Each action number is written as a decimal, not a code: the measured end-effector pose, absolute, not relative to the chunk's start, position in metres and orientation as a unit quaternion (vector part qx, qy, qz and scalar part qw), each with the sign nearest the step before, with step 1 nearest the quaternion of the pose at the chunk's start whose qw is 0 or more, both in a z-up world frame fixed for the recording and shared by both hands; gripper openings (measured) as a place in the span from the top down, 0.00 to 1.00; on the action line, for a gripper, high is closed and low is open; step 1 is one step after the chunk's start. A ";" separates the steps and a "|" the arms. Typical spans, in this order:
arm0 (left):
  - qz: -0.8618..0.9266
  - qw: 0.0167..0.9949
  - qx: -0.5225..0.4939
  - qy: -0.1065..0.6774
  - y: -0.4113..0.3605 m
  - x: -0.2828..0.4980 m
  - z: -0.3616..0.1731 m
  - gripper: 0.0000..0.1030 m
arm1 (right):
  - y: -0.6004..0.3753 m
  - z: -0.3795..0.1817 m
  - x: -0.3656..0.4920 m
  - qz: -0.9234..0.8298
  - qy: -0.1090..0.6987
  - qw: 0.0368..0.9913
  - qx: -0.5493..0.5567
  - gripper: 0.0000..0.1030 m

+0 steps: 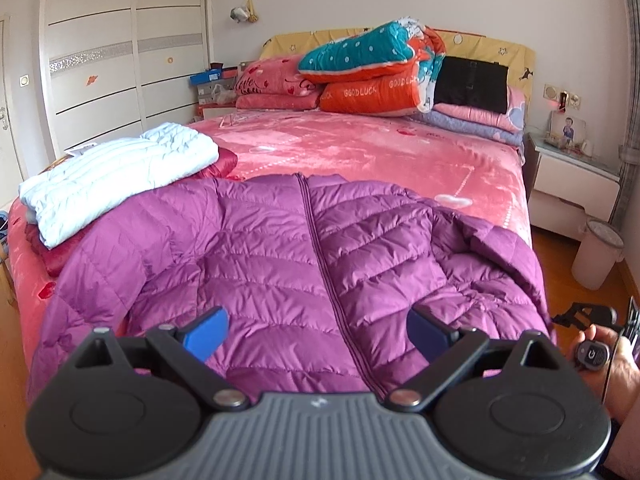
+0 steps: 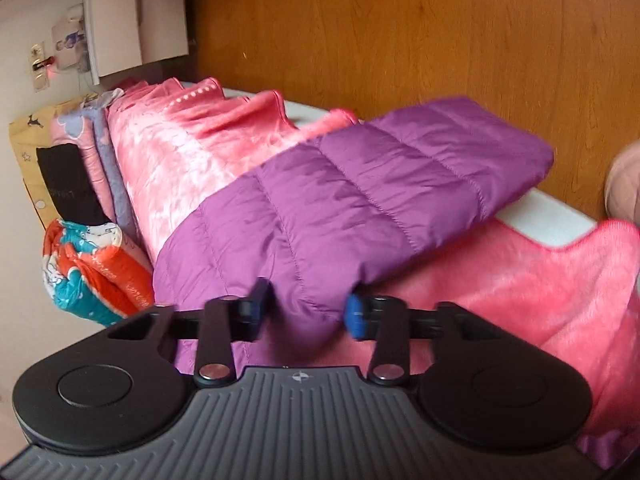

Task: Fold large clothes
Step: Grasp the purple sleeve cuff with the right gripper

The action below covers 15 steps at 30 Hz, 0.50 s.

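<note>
- Purple quilted down jacket [image 1: 280, 248]: lies front up and zipped on the near end of the pink plush-covered bed [image 1: 360, 148], collar toward the far end. I judge it is spread flat so both sides can be folded in evenly. Its right sleeve [image 2: 420, 168] hangs off the right edge of the bed, over the floor.
- Jacket material: thin, slightly glossy shell stitched into puffy horizontal channels, with a dark purple zip down the middle. It looks slippery and springy, so folds will likely want pressing.
- My left hand-held gripper [image 1: 316, 336]: blue-padded fingers spread wide and empty, hovering over the jacket's near hem, one pad on each side of the zip.
- My right hand-held gripper [image 2: 310, 312]: rolled on its side at the right bed edge, with a bulge of sleeve padding pinched between its blue pads. Taking the sleeve at its root should let me carry it across the body.
- My right hand [image 1: 612, 364]: shows at the right edge of the left view.
- Pale blue quilted jacket, folded [image 1: 116, 176]: stacked at the near left on a red garment [image 1: 224, 160]. I take this to be the finished pile.
- Stacked orange, teal and pink quilts [image 1: 372, 68]: soft rolled bundles at the far headboard, well clear.
- Orange-brown wooden floor [image 2: 400, 32]: smooth boards beyond the right bed edge.
</note>
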<state>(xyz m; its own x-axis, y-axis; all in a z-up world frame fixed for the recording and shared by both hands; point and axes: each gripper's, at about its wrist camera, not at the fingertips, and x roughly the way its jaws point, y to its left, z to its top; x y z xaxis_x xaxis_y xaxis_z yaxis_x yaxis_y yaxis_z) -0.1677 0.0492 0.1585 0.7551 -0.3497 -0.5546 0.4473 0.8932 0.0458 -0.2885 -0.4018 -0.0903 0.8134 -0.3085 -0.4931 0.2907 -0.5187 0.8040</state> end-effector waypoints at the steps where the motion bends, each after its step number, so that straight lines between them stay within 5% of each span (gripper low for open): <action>1: -0.214 0.932 0.088 0.279 0.049 -0.166 0.156 0.07 | -0.405 -0.086 -0.288 -0.309 -0.001 0.509 0.803 0.70; 8: -0.206 0.932 0.079 0.287 0.052 -0.156 0.147 0.07 | -0.425 -0.004 -0.281 -0.358 -0.004 0.680 0.639 0.80; 15: -0.191 0.935 0.022 0.297 0.075 -0.133 0.138 0.07 | -0.388 0.118 -0.242 -0.333 -0.027 0.879 0.340 0.80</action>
